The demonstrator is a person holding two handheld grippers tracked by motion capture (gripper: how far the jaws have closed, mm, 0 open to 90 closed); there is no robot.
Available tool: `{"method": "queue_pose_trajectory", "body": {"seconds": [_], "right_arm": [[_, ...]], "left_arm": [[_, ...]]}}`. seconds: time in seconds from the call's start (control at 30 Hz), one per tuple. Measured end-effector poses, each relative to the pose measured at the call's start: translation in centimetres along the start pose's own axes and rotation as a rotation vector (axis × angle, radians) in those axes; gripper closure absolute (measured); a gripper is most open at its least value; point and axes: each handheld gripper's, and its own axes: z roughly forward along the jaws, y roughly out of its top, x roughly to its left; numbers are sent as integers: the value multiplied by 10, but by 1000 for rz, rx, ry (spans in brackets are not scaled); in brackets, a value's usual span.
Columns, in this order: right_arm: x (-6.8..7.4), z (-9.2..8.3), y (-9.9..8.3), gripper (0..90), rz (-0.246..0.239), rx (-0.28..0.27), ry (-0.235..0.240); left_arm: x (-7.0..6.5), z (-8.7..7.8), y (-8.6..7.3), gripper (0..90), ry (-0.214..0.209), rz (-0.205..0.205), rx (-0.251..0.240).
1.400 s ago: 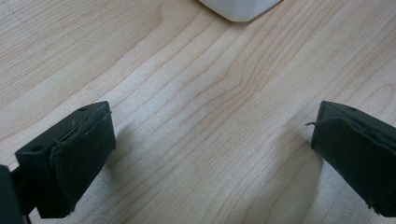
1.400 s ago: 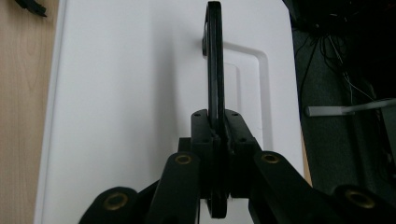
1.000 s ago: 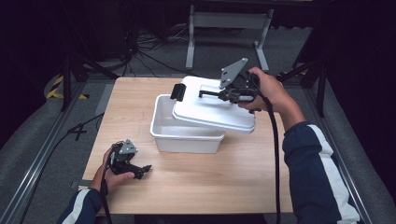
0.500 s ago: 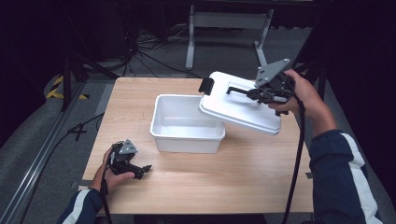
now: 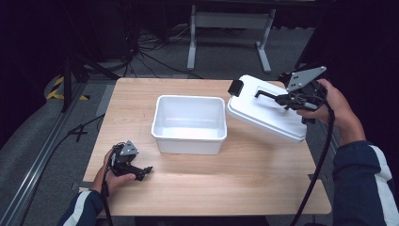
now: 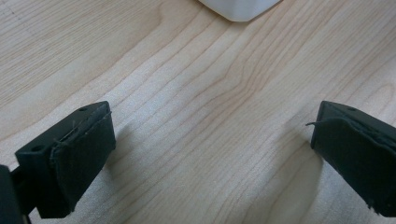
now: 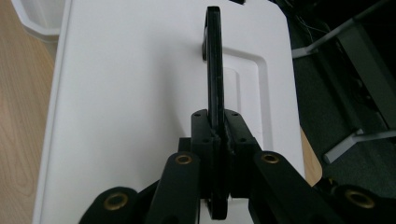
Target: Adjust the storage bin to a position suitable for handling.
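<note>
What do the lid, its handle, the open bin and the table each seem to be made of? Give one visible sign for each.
Lid: probably plastic, smooth white, with moulded panel edges.
Handle: black, thin and rigid, likely plastic; metal cannot be ruled out.
Bin: likely the same plastic, glossy white walls with a rolled rim.
Table: wood or wood veneer, pale matt surface with clear grain lines.

no readable text, labels, brands or numbers anywhere on visible things.

High overhead view, two close tool views
</note>
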Motion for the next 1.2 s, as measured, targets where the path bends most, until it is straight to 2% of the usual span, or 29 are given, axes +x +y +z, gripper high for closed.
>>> {"method": "queue_pose_trajectory", "body": {"seconds": [0.33, 0.63, 1.2], "right_arm": [[-3, 16, -24, 849, 46, 23, 8], [-3, 35, -38, 849, 78, 58, 15], [3, 92, -60, 849, 124, 126, 67]], "left_arm": [[0, 0, 0, 2, 0, 0, 0], [0, 0, 0, 3, 0, 0, 0], [0, 0, 0, 3, 0, 0, 0]]}}
